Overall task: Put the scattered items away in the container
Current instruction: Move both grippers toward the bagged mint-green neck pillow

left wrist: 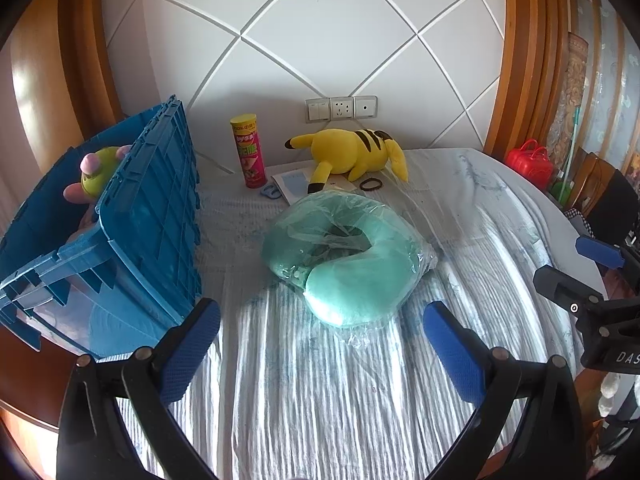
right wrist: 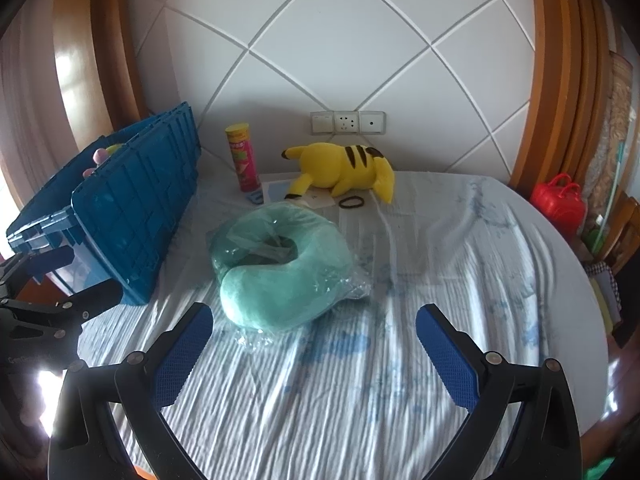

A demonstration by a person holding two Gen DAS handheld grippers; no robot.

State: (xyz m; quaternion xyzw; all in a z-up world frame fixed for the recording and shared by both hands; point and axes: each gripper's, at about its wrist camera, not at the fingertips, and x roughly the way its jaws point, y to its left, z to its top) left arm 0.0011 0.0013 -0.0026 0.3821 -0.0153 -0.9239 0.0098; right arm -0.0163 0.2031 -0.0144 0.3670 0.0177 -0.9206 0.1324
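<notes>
A teal neck pillow (left wrist: 344, 252) (right wrist: 276, 264) in a clear plastic bag lies mid-table. Behind it lie a yellow plush toy (left wrist: 352, 152) (right wrist: 344, 168), a black hair tie (left wrist: 371, 184) (right wrist: 352, 201), a paper card (left wrist: 294, 186) and a small blue item (left wrist: 271, 191), and a red-and-yellow chip can (left wrist: 249, 151) (right wrist: 242, 158) stands upright. A blue crate (left wrist: 132, 232) (right wrist: 120, 216) at the left holds a green-and-pink plush (left wrist: 96, 174). My left gripper (left wrist: 320, 320) is open just short of the pillow. My right gripper (right wrist: 314, 326) is open, with the pillow ahead to its left.
The round table (right wrist: 480, 280) wears a wrinkled white-and-blue cloth and stands against a white panelled wall with sockets (left wrist: 342, 108). A red case (left wrist: 530, 162) (right wrist: 558, 202) and chairs stand beyond the right edge. The right gripper's body (left wrist: 596, 300) shows at the left wrist view's right side.
</notes>
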